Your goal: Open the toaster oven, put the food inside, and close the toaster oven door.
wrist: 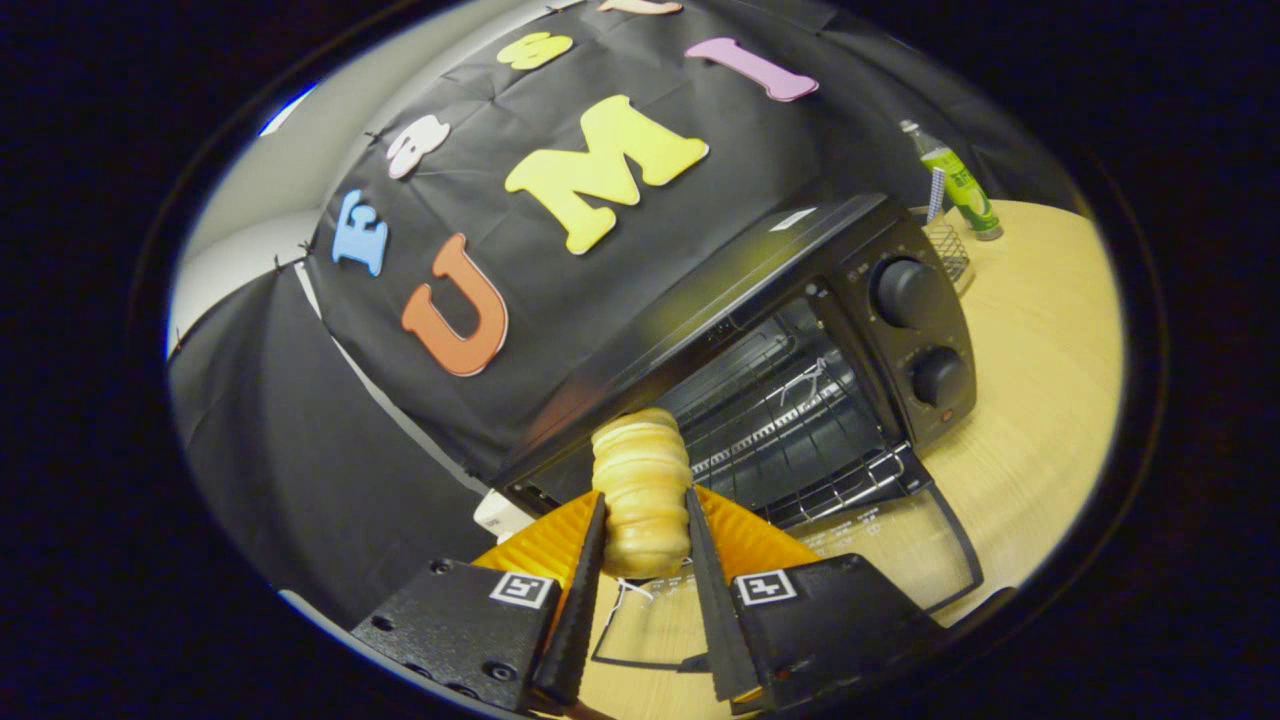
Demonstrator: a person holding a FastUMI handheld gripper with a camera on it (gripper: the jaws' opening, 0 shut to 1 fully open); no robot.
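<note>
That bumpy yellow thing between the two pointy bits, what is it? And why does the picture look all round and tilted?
The picture comes from a little camera that rides on a hand-held gripper, a tool with two fingers that a person carries. The camera's lens bends everything into a round shape, and the tool is tipped, so the room looks tilted.

The two pointy bits are the gripper's fingers. They are squeezing the bumpy yellow thing, a piece of food that looks like a bread roll, one finger on each side.

Just under the food lies an orange plate. Beyond it stands a black toaster oven on a wooden table. Its glass door is folded down open, and you can see the wire rack inside. Behind the oven are a green bottle and a small wire basket.
</note>
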